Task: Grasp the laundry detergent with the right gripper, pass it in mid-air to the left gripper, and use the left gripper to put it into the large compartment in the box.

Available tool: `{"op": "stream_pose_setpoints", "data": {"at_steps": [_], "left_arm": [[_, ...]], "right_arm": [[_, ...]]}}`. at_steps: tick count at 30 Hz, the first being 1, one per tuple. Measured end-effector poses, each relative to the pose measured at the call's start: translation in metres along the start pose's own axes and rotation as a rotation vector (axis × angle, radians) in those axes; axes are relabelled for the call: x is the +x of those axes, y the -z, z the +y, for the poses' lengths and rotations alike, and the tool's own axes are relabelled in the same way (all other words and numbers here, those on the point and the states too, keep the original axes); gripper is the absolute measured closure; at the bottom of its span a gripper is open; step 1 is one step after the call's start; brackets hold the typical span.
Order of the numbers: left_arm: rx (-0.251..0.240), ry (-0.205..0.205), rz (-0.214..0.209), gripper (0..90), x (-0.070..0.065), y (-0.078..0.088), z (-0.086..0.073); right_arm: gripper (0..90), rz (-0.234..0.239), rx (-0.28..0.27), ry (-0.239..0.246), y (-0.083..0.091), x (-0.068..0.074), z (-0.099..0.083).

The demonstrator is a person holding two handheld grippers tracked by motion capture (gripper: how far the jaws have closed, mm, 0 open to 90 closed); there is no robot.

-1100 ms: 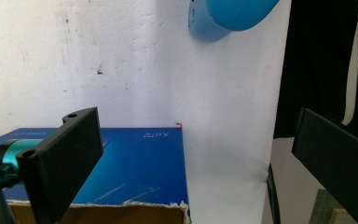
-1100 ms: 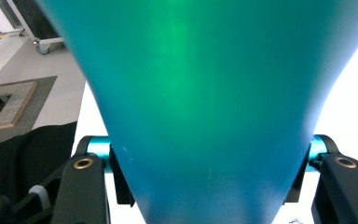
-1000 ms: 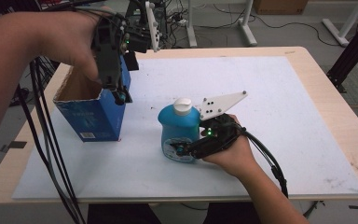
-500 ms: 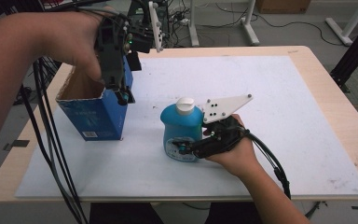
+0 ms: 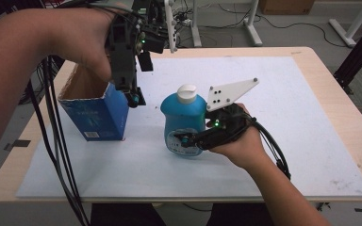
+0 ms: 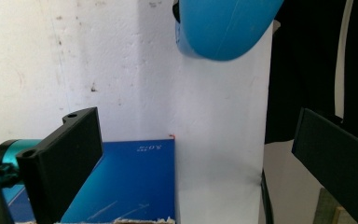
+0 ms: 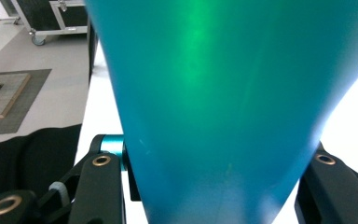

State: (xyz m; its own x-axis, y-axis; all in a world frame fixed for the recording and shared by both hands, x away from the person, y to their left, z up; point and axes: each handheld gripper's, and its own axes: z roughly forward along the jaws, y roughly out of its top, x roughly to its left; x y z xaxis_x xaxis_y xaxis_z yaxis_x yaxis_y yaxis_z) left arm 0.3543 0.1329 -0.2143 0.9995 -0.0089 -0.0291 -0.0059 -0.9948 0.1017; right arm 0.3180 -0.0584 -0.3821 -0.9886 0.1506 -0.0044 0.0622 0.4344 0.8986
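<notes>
A blue bottle (image 5: pixel 184 115) with a white cap (image 5: pixel 187 93) stands upright over the middle of the white mat (image 5: pixel 287 117). My right gripper (image 5: pixel 184 141) comes in from the right and is shut on its lower body. In the right gripper view the bottle (image 7: pixel 214 93) sits tight between both jaws (image 7: pixel 214 186). An open-topped blue box (image 5: pixel 96 117) stands to its left. My left gripper (image 5: pixel 132 94) hangs over the box's right wall, pointing down. Its jaws stand wide open (image 6: pixel 198 158) above the box's blue side (image 6: pixel 130 182), with the bottle's base (image 6: pixel 223 28) farther off.
Black cables (image 5: pixel 56 141) hang from the left gripper down past the table's left front edge. The wooden table rim (image 5: pixel 344 99) frames the mat. Stand legs and a cable lie on the floor behind the table.
The bottle has risen a little in the right gripper and the hand with it. The left gripper has stayed over the box.
</notes>
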Motion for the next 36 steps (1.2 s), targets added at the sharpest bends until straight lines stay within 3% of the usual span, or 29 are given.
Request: {"op": "stream_pose_setpoints", "data": {"at_steps": [13, 19, 28, 36], "left_arm": [[0.009, -0.025, -0.032, 1.7, -0.013, -0.002, 0.023], [-0.02, -0.023, -0.049, 1.7, -0.017, -0.001, 0.032], [-0.013, -0.035, -0.037, 1.8, -0.02, -0.003, 0.04], [-0.016, -0.002, -0.042, 2.5, -0.019, -0.005, 0.042]], "right_arm": [[46.9, 0.073, 0.025, 0.004, 0.004, -0.002, 0.033], [47.0, 0.109, 0.033, 0.0, 0.003, -0.001, 0.047], [47.0, 0.13, 0.04, -0.007, 0.0, -0.001, 0.056], [47.0, 0.131, 0.033, -0.01, 0.0, -0.002, 0.058]]}}
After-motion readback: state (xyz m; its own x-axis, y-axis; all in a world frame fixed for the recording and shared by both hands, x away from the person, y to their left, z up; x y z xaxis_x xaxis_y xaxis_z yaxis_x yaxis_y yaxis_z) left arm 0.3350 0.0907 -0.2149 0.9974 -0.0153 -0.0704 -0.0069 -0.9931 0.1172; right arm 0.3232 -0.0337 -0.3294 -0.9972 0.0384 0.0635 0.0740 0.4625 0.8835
